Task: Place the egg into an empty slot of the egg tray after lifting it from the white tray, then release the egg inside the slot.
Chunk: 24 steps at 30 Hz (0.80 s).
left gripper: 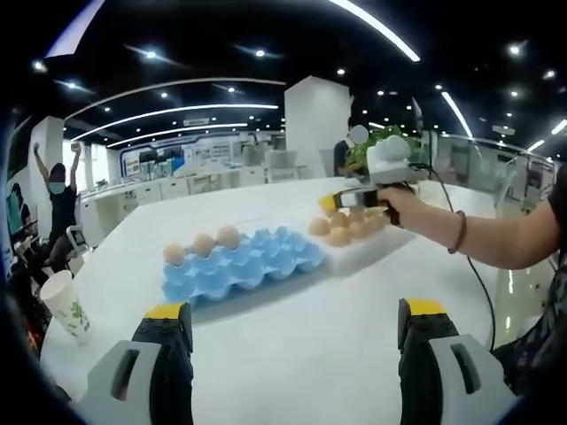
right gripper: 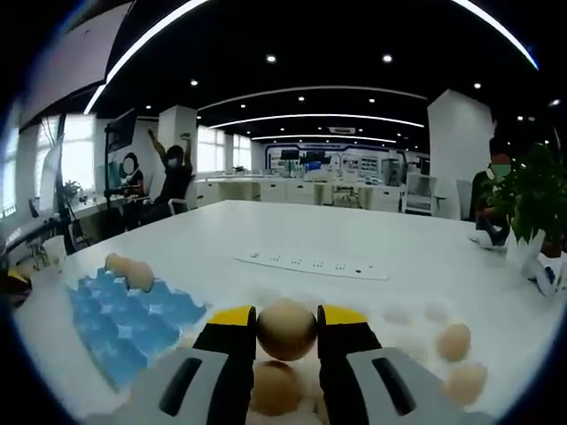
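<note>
Left gripper view looked across a white table (left gripper: 292, 354) with the left gripper (left gripper: 295, 332) held low over bare tabletop, its two yellow-tipped jaws standing wide apart with nothing between them. Beyond them lay the blue egg tray (left gripper: 241, 266), with three eggs (left gripper: 203, 245) sitting in a row along its far edge and the other slots bare. Just to the right of it, touching or nearly so, was the white tray (left gripper: 359, 248), carrying a cluster of brown eggs. Over that cluster a person's hand (left gripper: 409, 208) held the right gripper (left gripper: 330, 204), its yellow tips down among the eggs. A paper cup (left gripper: 67, 305) stood near the table's left edge.

Right gripper view showed the right gripper's jaws closed against the sides of one egg (right gripper: 286, 329), pinched between the yellow tips. Whether it had left the white tray could not be told. Another egg (right gripper: 275, 390) sat directly below it between the jaw bodies, and two more eggs (right gripper: 454, 342) rested on the tray to the right. The blue egg tray (right gripper: 124, 328) lay to the left, with eggs at its far corner. A white power strip (right gripper: 310, 264) lay farther out on the table, and a potted plant (right gripper: 532, 204) stood at the right edge.
</note>
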Each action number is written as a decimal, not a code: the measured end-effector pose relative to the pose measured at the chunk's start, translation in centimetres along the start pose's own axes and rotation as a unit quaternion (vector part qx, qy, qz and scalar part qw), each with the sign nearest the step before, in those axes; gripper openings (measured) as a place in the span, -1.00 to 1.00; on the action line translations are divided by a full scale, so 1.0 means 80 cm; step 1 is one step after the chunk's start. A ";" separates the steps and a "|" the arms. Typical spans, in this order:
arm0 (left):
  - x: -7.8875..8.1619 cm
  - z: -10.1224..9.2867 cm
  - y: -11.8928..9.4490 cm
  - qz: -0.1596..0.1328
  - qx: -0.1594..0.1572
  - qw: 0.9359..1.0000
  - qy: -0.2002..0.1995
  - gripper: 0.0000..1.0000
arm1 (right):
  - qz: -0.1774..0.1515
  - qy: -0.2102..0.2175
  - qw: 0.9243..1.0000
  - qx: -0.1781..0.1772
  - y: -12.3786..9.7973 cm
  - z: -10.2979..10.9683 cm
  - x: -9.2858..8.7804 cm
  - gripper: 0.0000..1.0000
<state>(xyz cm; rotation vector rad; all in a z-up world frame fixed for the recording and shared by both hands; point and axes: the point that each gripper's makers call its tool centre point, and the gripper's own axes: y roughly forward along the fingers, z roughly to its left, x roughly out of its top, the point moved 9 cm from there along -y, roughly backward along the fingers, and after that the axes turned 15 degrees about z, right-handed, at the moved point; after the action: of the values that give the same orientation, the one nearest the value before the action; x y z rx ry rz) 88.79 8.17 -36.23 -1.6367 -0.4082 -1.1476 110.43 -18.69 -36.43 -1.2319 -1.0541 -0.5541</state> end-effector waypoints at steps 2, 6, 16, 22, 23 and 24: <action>0.000 0.001 -0.001 0.000 0.001 1.000 0.000 0.97 | 0.000 -0.003 1.000 0.007 0.002 0.008 0.002 -0.45; 0.000 0.002 -0.002 -0.003 0.003 1.000 -0.002 0.97 | 0.004 -0.010 1.000 0.021 0.008 0.023 0.005 -0.45; -0.003 0.003 0.000 0.001 0.002 1.000 -0.004 0.97 | 0.011 -0.020 0.999 0.045 0.018 0.054 0.009 -0.45; -0.003 0.006 -0.001 -0.003 0.004 1.000 -0.007 0.97 | 0.013 -0.032 0.998 0.061 0.025 0.070 0.011 -0.45; -0.003 0.007 -0.001 -0.003 0.003 1.000 -0.009 0.97 | 0.015 -0.032 0.997 0.067 0.027 0.074 0.012 -0.45; -0.003 0.008 -0.001 -0.002 0.003 1.000 -0.009 0.97 | 0.016 -0.030 0.997 0.071 0.028 0.076 0.012 -0.45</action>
<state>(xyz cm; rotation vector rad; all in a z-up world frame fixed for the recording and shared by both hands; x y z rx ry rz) 88.91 8.80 -36.41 -1.6433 -0.4267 -1.1353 110.61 -12.17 -36.80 -1.1438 -1.1032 -0.4130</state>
